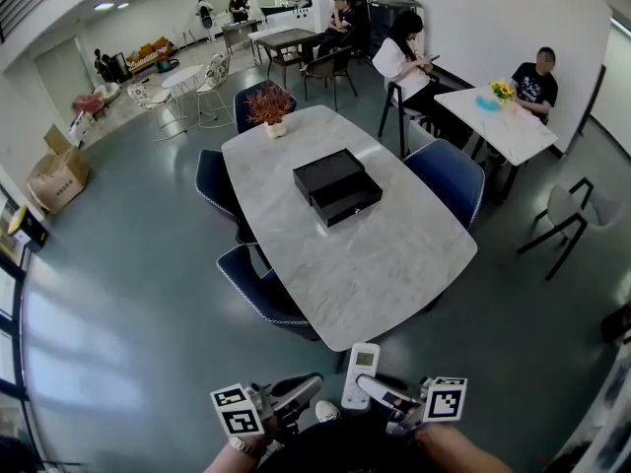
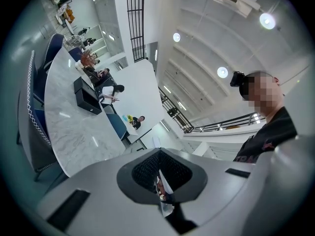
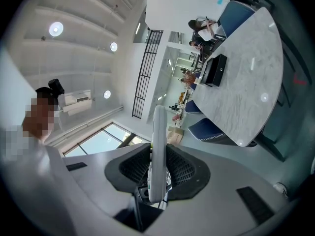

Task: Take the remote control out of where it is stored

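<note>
A person stands back from the marble tabletop [image 1: 385, 254], the right hand-held gripper [image 1: 379, 390] clamped on a white remote control [image 1: 361, 374]. The two pads press its flat faces near the lower end, and the display end sticks out beyond the jaws towards the table. Seen from the right gripper view, the remote control [image 3: 158, 146] stands edge-on between the pads of that hand-held gripper [image 3: 158, 171]. The left hand-held gripper [image 1: 296, 394] hangs just beside it, jaws drawn together on nothing (its own view [image 2: 160, 175] shows the pads meeting). The remote control is over the floor [image 1: 128, 294], well apart from the black box [image 1: 337, 187] at mid-table, with blue chairs [image 1: 258, 286] around.
</note>
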Available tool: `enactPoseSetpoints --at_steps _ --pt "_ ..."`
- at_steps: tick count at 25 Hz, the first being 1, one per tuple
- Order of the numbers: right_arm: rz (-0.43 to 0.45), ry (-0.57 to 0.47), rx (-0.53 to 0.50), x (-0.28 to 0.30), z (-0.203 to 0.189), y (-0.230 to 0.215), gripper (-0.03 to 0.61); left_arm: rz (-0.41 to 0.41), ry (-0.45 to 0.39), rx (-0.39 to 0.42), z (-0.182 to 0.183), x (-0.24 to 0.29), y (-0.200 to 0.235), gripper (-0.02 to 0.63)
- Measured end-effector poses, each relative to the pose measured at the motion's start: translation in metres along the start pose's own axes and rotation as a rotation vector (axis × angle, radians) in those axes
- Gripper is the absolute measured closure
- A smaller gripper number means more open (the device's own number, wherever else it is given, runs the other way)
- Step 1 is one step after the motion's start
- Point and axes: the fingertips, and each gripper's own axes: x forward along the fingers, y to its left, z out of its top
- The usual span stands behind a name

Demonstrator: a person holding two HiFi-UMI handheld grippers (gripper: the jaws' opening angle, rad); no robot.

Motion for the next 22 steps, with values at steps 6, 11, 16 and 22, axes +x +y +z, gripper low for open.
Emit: enactPoseSetpoints --at_steps 6,11,16,22 --pt "0.015 -0.007 0.012 -0.001 -0.005 0.004 0.471 -0.008 0.000 0.002 -0.003 -0.003 -0.002 0.609" --pt "0.035 -0.009 0.018 -0.001 -0.009 0.012 0.471 -0.012 0.000 0.001 -0.005 -0.005 -0.008 0.609" --pt "0.023 -0.006 0.003 -0.003 -0.011 0.013 0.471 -0.014 0.001 0.007 -0.005 -0.007 -0.013 0.609" --pt "0.016 -0.003 -0.019 -0.004 -0.013 0.014 0.471 -0.017 0.002 0.008 -0.006 -0.009 -0.013 0.609"
